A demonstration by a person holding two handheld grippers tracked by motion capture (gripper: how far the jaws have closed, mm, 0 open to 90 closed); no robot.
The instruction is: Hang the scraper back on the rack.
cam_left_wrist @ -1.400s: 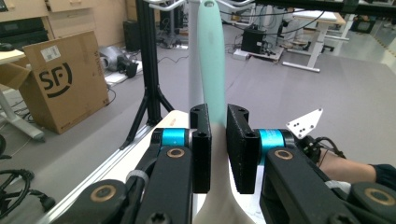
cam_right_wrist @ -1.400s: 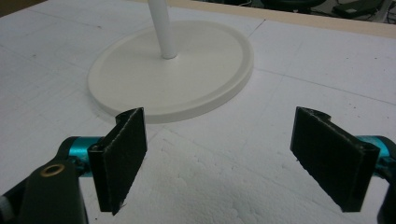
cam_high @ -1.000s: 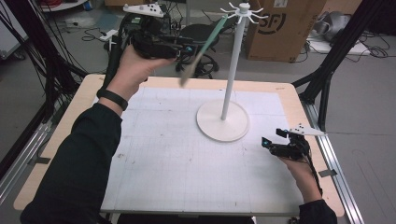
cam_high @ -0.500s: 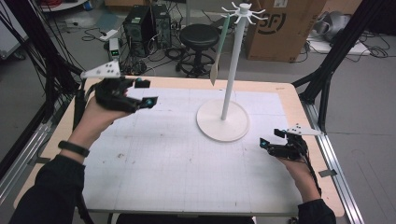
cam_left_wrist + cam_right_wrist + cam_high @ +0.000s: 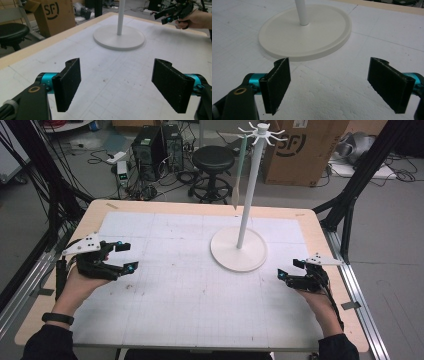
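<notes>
Left gripper (image 5: 116,85): jaws spread wide, nothing between them; white mat (image 5: 112,65) beneath.
Right gripper (image 5: 337,83): jaws spread wide, empty; stand base (image 5: 305,31) just ahead.
Stand (image 5: 239,251): between both grippers, farther up the table.
High view adds: green spatula (image 5: 238,167) hanging from the stand's top hooks.

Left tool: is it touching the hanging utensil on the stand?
Apart. The high view shows the left tool open over the mat, far from the utensil hanging from the stand.
</notes>
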